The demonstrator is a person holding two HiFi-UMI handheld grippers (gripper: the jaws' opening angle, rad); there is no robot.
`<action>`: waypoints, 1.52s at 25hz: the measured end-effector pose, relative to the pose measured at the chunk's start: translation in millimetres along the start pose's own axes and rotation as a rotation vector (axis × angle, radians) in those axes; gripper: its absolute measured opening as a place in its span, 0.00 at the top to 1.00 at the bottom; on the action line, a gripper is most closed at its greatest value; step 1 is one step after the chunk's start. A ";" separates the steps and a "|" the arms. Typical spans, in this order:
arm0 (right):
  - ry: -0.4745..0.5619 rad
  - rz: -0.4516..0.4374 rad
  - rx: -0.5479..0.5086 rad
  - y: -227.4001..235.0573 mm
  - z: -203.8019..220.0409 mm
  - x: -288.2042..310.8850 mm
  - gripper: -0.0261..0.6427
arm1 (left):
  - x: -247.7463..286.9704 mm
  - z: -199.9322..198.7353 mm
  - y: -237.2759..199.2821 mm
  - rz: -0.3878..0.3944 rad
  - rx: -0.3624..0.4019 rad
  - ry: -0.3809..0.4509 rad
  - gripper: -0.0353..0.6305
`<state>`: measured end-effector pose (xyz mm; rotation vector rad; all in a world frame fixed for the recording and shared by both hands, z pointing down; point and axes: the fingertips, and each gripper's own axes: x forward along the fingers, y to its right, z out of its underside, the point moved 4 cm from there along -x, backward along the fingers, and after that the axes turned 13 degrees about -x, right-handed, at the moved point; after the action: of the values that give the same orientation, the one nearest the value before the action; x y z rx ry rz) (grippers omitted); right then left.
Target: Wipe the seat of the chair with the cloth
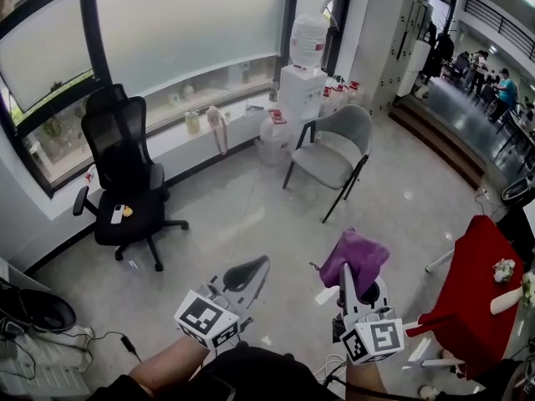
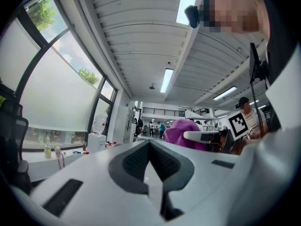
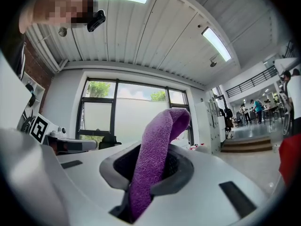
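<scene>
Draping right tongs (image 1: pixel 348 281) overhead, the cloth (image 3: pixel 153 168) appears clamped in their view.

Left tool (image 1: pixel 251 267), right tool (image 1: pixel 349 276): white shells, dark grey pads (image 2: pixel 129 164), black-and-white square-marker cube (image 1: pixel 207 318) each. Person's top (image 1: pixel 251 374) black.

**Daylit Room With Polished Grey Floor**

A glossy grey floor (image 1: pixel 401 215) is lit by daylight from large dark-framed windows (image 1: pixel 184 23) with frosted panes. The white sill (image 1: pixel 167 144) below them is lined with small bottles. A black office chair (image 1: pixel 125 182) is placed by the glass, and a grey chair (image 1: pixel 334 153) is set further right, near a white water dispenser (image 1: pixel 303 90). White lockers (image 1: pixel 393 40) are set beside steps (image 1: pixel 439 136). A red-covered table (image 1: pixel 472 291) is seen at the right. The white ribbed ceiling (image 2: pixel 141 36) is fitted with strip lights (image 2: pixel 166 80).
</scene>
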<state>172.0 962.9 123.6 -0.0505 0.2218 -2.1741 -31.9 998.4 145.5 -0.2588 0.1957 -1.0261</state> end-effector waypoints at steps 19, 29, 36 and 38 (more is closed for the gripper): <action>-0.006 0.034 -0.014 17.4 12.2 66.4 0.87 | 42.3 -4.8 -58.9 0.019 -0.020 -0.004 0.94; 0.012 0.003 -0.001 86.4 27.0 120.1 0.87 | 134.2 -10.0 -78.0 -0.006 -0.021 -0.006 0.94; 0.014 0.000 0.002 136.8 37.8 151.8 0.87 | 192.2 -16.7 -80.9 -0.010 0.004 -0.017 0.94; 0.013 -0.002 -0.019 150.6 40.3 159.5 0.87 | 207.2 -15.2 -83.9 -0.017 0.005 -0.017 0.94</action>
<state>206.7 742.6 129.0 -0.0473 0.2504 -2.1752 0.0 776.6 148.2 -0.2653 0.1761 -1.0413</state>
